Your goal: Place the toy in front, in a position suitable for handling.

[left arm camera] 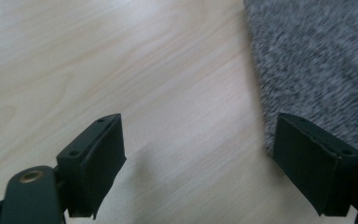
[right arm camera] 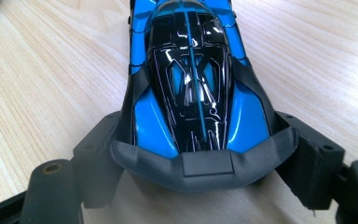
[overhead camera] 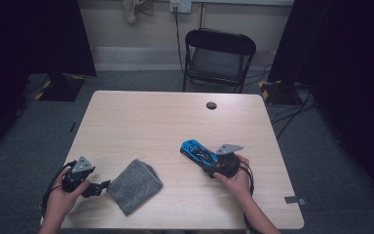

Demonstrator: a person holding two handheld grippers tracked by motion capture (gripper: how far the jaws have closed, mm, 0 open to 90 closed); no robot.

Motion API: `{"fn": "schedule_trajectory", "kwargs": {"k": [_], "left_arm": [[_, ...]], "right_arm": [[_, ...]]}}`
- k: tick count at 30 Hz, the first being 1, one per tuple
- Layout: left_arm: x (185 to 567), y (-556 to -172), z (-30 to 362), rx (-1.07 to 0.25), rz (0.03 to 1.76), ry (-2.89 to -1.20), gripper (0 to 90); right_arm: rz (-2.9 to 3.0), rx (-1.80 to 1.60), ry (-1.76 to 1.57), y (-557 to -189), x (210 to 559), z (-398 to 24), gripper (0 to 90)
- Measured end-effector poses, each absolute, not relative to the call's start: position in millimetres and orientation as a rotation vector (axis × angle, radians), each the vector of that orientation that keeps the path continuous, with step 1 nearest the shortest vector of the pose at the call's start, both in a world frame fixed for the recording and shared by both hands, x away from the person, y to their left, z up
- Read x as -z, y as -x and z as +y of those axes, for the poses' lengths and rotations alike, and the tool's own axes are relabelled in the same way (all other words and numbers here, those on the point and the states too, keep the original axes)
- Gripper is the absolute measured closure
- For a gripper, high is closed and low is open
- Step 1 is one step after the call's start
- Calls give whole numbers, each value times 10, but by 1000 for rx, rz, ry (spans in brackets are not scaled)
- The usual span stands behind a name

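A blue and black toy car [overhead camera: 197,152] sits right of the table's middle, its nose pointing to the far left. My right gripper [overhead camera: 213,163] is closed on its rear end. In the right gripper view both jaws press the sides of the car [right arm camera: 191,79] at its grey tail, and the gripper [right arm camera: 200,135] looks along the roof. A folded grey cloth [overhead camera: 134,185] lies flat near the front left. My left gripper [overhead camera: 102,186] hovers just left of it, open. In the left gripper view there is bare wood between the jaws of this gripper [left arm camera: 200,158], and the cloth [left arm camera: 317,60] lies by the right jaw.
The light wooden table [overhead camera: 165,122] has a round cable hole [overhead camera: 211,105] near its far edge. A black folding chair [overhead camera: 217,56] stands behind the table. Cables run over the grey floor at the right.
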State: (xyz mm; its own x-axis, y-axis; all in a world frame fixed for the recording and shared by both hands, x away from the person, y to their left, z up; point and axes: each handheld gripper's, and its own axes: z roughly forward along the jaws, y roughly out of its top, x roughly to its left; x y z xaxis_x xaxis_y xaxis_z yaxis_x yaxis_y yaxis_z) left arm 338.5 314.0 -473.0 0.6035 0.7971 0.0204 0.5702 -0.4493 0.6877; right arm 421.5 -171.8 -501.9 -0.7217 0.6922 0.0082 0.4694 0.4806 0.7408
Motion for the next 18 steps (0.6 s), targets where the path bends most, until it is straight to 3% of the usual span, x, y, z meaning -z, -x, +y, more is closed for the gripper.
{"fn": "schedule_trajectory", "kwargs": {"k": [18], "left_arm": [[4510, -3350, 2526, -330, 908, -2136, 160]], "right_arm": [[2438, -1085, -986, -4215, 5019, -1718, 237]]}}
